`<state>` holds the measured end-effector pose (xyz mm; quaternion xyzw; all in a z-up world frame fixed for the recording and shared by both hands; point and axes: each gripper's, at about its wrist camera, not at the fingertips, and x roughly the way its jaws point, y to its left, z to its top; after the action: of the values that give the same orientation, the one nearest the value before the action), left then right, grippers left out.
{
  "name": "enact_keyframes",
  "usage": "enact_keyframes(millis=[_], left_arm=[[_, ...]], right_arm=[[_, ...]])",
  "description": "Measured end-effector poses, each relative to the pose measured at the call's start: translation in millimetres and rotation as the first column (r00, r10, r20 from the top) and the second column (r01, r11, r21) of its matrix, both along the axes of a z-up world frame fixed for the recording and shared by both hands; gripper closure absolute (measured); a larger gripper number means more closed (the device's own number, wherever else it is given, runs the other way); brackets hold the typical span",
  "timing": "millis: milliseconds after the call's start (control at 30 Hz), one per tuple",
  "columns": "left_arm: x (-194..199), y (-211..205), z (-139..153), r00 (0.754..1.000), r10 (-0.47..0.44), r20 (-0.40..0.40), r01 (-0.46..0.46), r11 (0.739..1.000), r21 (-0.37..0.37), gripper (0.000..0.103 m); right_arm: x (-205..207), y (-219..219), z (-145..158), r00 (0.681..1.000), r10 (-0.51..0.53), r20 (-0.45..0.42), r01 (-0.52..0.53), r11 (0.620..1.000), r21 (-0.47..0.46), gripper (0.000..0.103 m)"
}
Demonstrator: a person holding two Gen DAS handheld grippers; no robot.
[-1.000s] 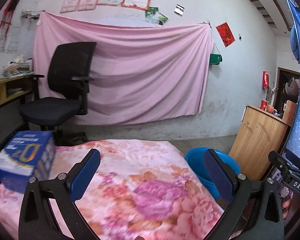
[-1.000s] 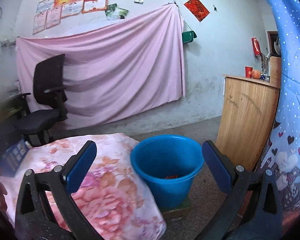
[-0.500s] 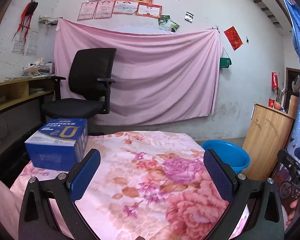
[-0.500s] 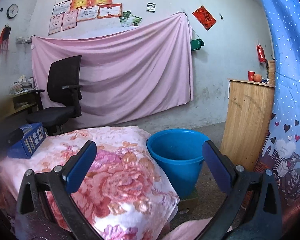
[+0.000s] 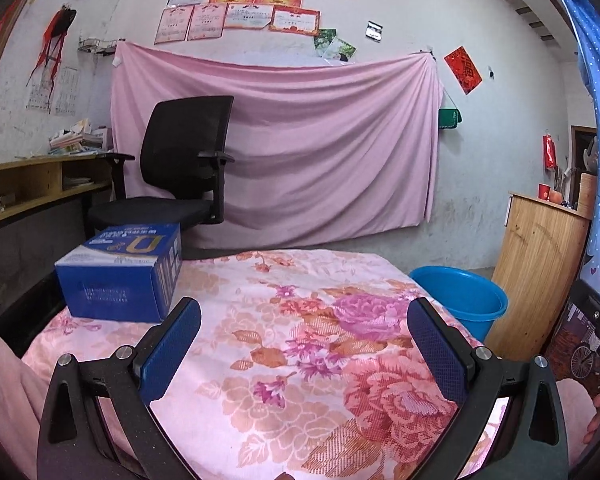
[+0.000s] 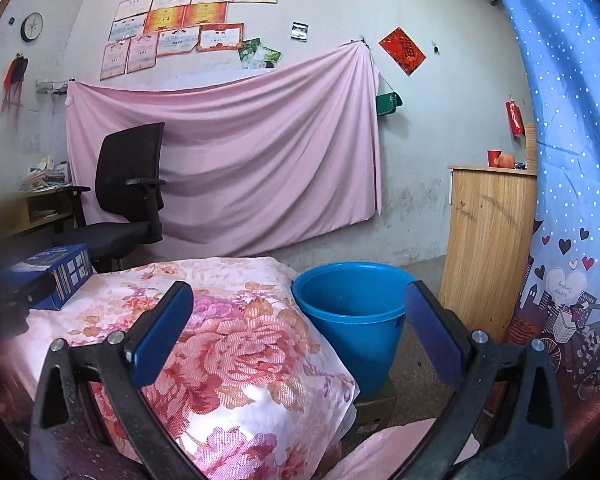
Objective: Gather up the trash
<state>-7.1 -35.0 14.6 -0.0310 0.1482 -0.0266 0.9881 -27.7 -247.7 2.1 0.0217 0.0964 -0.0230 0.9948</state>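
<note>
Left tongs (image 5: pixel 304 348): jaws spread wide, nothing between them, held low over the near part of the table (image 5: pixel 260 360), which is under a floral cloth. Right tongs (image 6: pixel 296 328): also wide apart and empty, sitting over the table's near right corner with the bucket (image 6: pixel 352 320) straight ahead.

Only loose item on the table: blue box (image 5: pixel 120 272), far left corner, lying flat, close to the left edge. Judged to be the trash to collect; no other litter visible on the cloth. Bucket stands on the floor just off the right edge, on a flat carton. Its bottom is not visible from here, so contents unknown.

Risks, as judgement:
- Box looks broad; the wide jaws may only just span its narrow side. A grip across the long side would likely slip off.
- Box sits near the left edge. A nudge from a fingertip before closing could push it off the table.
- Cloth is loose and glossy. Jaws closing low could pinch fabric and drag it, box included.
- Carry runs the whole width of the table to the bucket. A shallow corner grip could let the box swing and drop short.
- Bucket perches on the carton; a heavy drop on the rim might tip it.
</note>
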Motion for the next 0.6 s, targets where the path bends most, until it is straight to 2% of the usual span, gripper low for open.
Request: enact_keyframes(millis=[600], left_arm=[[-3.4,0.5,-7.4,1.0,0.006,-0.003,-0.006,1.0,0.002,0.002]], right_arm=[[1.4,2.1,-4.2,1.0,0.008,-0.011,-0.008,1.0,-0.009,0.0]])
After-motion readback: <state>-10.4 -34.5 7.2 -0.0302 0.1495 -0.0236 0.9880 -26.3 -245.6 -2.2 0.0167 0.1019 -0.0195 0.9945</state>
